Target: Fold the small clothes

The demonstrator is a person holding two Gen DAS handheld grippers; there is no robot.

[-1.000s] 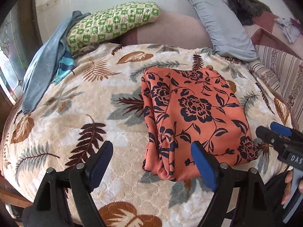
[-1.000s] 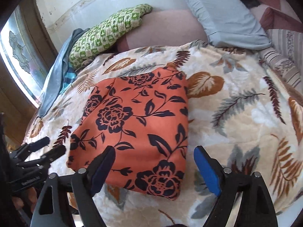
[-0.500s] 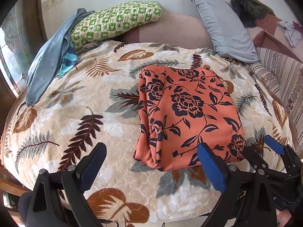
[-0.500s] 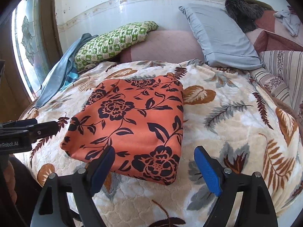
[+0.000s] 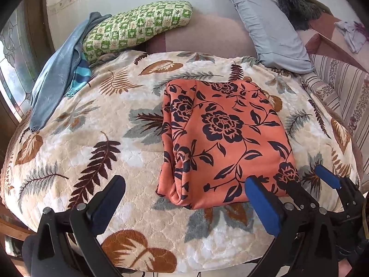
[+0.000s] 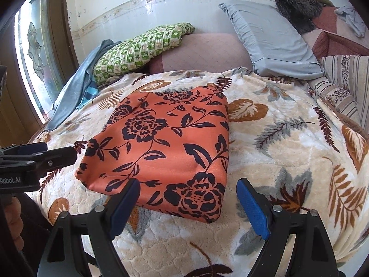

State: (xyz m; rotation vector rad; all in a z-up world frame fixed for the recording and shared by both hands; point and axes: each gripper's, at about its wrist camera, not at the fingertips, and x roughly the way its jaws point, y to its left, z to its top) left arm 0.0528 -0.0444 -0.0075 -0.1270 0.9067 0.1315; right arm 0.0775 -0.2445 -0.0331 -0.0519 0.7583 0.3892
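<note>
A leaf-patterned blanket covers the bed, with a grey-blue pillow and a green checked pillow leaning at its far edge and a blue garment draped at its far left corner. The folded orange floral cloth lies flat near the blanket's middle, layered edges at its left side. The left gripper and the right gripper hover side by side at the cloth's near edge, fingers spread wide, grasping nothing.
</note>
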